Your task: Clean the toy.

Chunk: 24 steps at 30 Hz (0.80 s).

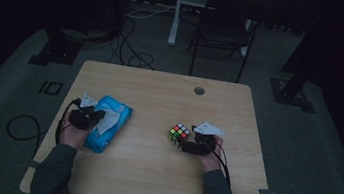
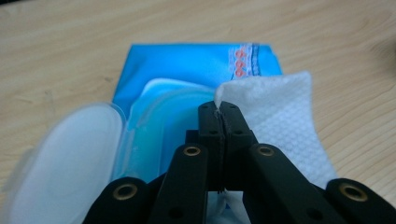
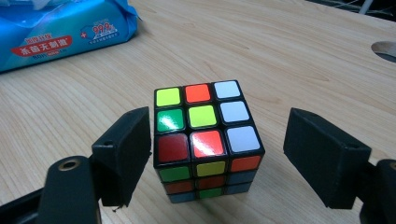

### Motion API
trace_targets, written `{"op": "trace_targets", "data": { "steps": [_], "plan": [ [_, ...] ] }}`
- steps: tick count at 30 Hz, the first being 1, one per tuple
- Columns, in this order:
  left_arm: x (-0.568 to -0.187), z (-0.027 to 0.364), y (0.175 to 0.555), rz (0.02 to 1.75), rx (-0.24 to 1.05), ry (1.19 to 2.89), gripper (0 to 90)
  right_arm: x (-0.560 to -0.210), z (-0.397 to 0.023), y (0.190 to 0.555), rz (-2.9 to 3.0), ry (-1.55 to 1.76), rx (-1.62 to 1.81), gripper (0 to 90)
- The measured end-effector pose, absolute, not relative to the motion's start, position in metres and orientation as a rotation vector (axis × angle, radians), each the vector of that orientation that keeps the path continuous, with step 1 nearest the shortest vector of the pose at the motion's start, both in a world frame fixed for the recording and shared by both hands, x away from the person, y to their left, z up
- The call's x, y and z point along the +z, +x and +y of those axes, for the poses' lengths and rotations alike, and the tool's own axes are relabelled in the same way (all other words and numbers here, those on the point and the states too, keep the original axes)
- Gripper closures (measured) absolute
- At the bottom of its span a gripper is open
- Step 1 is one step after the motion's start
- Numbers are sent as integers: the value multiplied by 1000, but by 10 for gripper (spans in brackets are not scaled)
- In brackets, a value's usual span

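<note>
1. Pinching the top corner of a white wet wipe (image 2: 275, 116), our left gripper (image 2: 219, 109) has its jaws pressed together on the sheet, with no gap between them in the left gripper view.
2. We see the wipe rising out of the blue wipes pack (image 2: 187, 65), which lies just beyond the jaws at 12 o'clock; its clear lid (image 2: 60, 158) is flipped open at 9 o'clock.
3. We hold our right gripper (image 3: 217, 154) with its jaws apart around a puzzle cube (image 3: 205, 135); the left jaw stands just beside the cube's side, and the right jaw is clearly off it with bare wood between.
4. We find the cube sitting on the wooden table (image 1: 149, 175), right of centre in the high view, at 10 o'clock from our right hand (image 1: 207, 154).
5. We see the pack on the table's left side, at 1 o'clock from our left hand (image 1: 74, 132), well apart from the cube.
</note>
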State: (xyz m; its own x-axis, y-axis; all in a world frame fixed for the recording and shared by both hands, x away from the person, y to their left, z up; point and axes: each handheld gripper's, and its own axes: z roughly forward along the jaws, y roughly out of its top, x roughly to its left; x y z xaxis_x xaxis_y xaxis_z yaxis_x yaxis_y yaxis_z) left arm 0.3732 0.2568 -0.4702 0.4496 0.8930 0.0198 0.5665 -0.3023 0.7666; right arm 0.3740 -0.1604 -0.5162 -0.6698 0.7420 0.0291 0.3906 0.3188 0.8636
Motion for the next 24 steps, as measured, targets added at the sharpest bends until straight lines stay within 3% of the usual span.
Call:
{"op": "trace_targets", "data": {
  "steps": [14, 24],
  "plan": [
    [-426, 245, 367, 1088, 627, 1930, 900, -515, -159, 373, 2208, 1005, 1305, 233],
    [-433, 242, 366, 1102, 628, 1940, 892, -514, -160, 372, 2205, 998, 1308, 233]
  ]
}}
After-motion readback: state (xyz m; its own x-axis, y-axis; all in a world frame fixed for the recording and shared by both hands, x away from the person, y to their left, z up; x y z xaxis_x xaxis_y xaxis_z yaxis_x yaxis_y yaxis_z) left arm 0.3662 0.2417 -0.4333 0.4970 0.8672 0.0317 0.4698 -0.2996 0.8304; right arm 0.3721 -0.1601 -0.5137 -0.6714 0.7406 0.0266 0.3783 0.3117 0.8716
